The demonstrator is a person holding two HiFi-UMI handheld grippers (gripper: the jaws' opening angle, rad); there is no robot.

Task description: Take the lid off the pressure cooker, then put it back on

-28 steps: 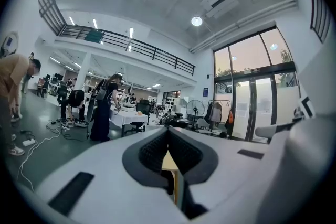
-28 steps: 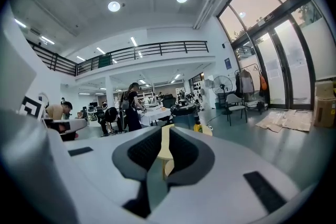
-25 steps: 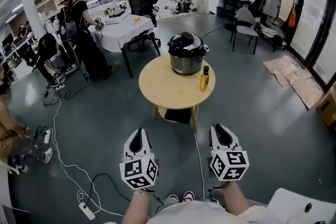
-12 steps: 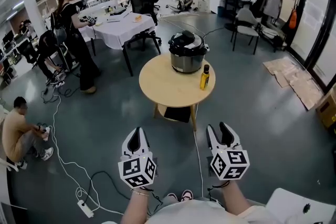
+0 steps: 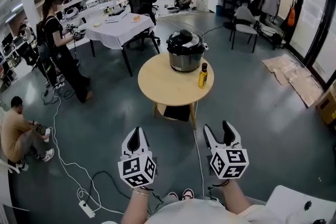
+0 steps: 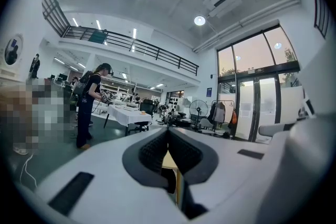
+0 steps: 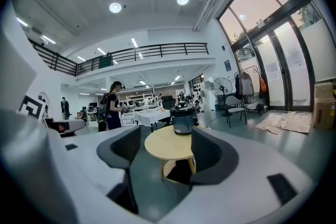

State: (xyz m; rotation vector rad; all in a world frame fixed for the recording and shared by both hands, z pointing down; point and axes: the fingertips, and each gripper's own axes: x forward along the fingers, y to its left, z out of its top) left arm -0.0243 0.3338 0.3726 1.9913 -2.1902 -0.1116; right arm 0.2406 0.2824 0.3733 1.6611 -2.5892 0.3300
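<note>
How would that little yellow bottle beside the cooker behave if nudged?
The bottle looks tall and narrow, so it would probably tip easily. Once down, being round, it might roll off the table.

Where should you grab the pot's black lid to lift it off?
Probably the raised black handle on the middle of the lid, coming straight down from above. It sticks up clear of the lid, and the pressure cooker stands upright on the round table.

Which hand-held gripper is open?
The right hand-held gripper: its jaws have just been opening and stand apart, nothing between them; on the left hand-held gripper they meet.
</note>
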